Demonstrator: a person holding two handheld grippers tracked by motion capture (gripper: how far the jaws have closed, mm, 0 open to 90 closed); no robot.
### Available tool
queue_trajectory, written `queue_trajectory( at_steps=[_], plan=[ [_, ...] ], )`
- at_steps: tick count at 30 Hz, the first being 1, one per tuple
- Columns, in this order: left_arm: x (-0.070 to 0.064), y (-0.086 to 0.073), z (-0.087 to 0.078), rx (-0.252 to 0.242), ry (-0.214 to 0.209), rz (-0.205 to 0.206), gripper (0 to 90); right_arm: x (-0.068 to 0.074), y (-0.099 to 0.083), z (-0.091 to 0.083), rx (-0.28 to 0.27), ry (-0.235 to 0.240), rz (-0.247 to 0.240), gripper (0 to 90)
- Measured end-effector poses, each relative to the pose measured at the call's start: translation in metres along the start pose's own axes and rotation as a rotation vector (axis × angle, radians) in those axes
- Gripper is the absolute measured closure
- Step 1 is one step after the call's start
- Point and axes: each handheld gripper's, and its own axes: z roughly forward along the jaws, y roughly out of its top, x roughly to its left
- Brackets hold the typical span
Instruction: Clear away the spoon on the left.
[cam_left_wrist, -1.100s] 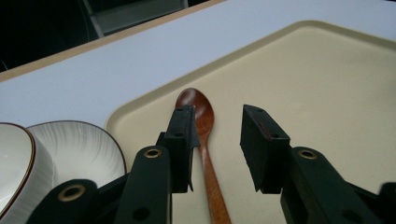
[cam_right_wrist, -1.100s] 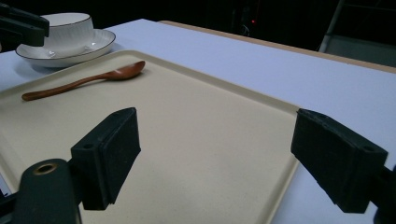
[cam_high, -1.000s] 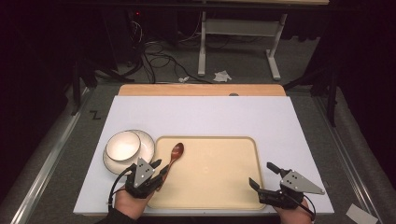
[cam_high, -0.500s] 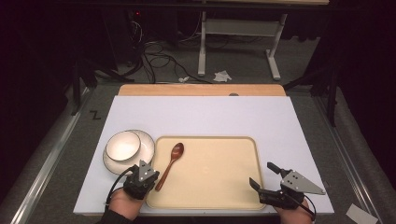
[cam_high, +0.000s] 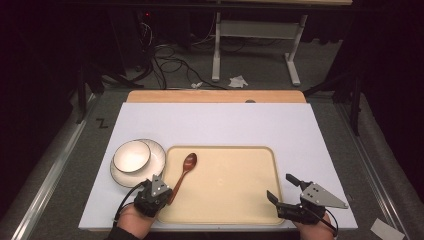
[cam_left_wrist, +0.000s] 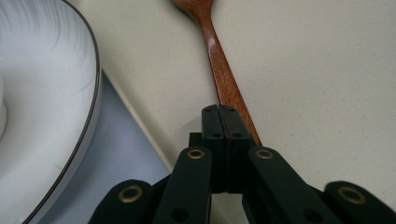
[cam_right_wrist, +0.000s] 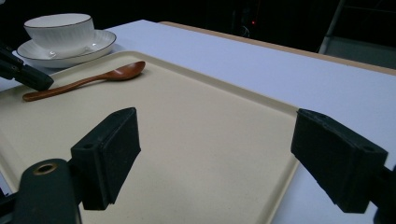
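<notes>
Spoon (cam_high: 186, 168) status: lying flat on the tray (cam_high: 235, 210), near its left edge, bowl end pointing to the far side, handle end angled back toward the near-left corner. A second ago the left gripper (cam_high: 159, 189) sat further forward over the handle; it has since backed off toward the near edge of the tabletop (cam_high: 215, 125). In the left gripper view the jaws are clenched together with nothing between them, and the spoon handle (cam_left_wrist: 224, 79) runs just beside and under their tips. Cannot tell if they touch it. Spoon itself hasn't shifted across the three high-view shots.

Read: spoon looks placed and let go, left hand retreating. Cup (cam_high: 131, 156) on saucer (cam_high: 155, 167) sits just off the tray's left edge, untouched.

Right gripper (cam_high: 285, 189) hasn't moved: parked at the tray's near-right corner, jaws spread wide, holding nothing, aimed across the tray in the right gripper view.

Likely next: cup and saucer onto the tray, or lifting the tray.
</notes>
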Motion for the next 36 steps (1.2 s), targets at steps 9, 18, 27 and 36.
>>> queue_trajectory(
  at_steps=[9,18,27,36],
  plan=[
    [-0.003,-0.004,0.002,0.034,-0.027,0.012,90.0,0.001,0.000,0.000,0.002,0.001,-0.003,16.8],
    [-0.007,-0.003,0.003,0.039,-0.060,0.020,90.0,0.001,0.000,0.000,0.002,0.001,-0.001,16.8],
    [-0.015,-0.001,0.003,0.035,-0.083,0.045,90.0,0.001,0.000,0.001,0.002,0.002,-0.004,16.8],
    [-0.027,0.002,0.004,0.022,-0.110,0.074,90.0,0.001,0.000,0.001,0.003,0.002,-0.006,16.8]
  ],
)
